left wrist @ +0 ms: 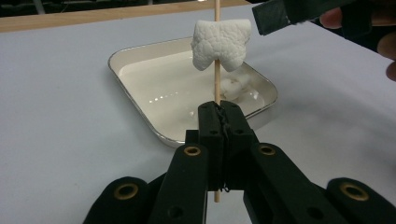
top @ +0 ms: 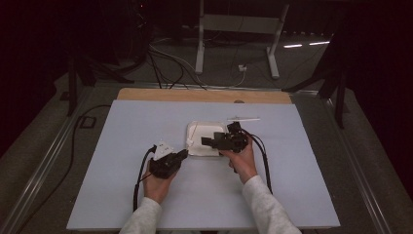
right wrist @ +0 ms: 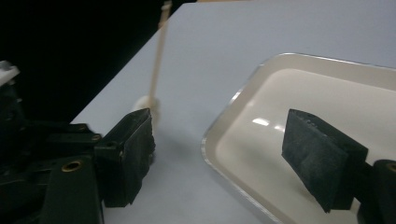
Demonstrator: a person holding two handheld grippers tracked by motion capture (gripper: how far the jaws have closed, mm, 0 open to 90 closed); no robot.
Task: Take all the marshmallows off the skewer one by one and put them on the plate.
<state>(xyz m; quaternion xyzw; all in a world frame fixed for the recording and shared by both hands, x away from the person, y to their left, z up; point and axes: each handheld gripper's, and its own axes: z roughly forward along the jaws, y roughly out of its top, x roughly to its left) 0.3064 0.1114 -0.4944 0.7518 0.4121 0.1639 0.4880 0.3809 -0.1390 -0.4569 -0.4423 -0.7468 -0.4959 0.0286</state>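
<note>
Left gripper view: left claw (left wrist: pixel 218 109) clamps skewer (left wrist: pixel 216 86) bearing marshmallow (left wrist: pixel 220 43) over tray (left wrist: pixel 140 49); right claw (right wrist: pixel 219 154) spread, empty.

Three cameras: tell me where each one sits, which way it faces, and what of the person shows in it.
High view: above the person's side, looking forward and down on the table; forearms, both hands, left gripper and right gripper show.
Left gripper view: rides the left gripper, looking along shut jaws clamping the skewer with its marshmallow over the tray; fingertips at the top right.
Right gripper view: rides the right gripper, open jaws over the tray.
Shared: tray and skewer.
</note>
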